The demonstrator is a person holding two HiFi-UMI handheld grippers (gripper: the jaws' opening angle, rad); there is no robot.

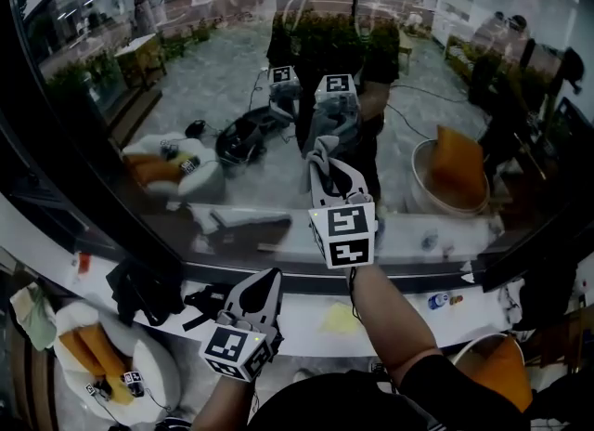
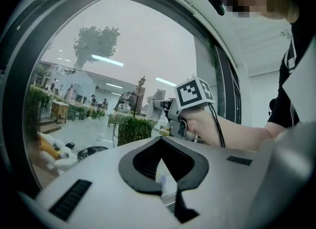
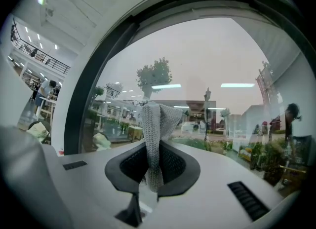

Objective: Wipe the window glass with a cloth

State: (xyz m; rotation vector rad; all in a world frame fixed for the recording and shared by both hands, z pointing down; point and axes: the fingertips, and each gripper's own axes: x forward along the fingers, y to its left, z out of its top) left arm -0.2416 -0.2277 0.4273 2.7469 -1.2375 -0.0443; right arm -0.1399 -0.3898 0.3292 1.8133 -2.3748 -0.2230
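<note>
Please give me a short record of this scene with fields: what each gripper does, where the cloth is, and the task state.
right gripper: raised toward the window glass, shut on the cloth
cloth: grey, knitted, pinched between the jaws, sticking out beyond them
left gripper: lower, above the white sill, jaws together, nothing held
cloth to glass: close; contact cannot be told
task state: cloth gripped and brought up to the glass

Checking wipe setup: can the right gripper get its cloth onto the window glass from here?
Likely yes: the right gripper, jaws shut on the cloth, faces the window glass with nothing between them.
</note>
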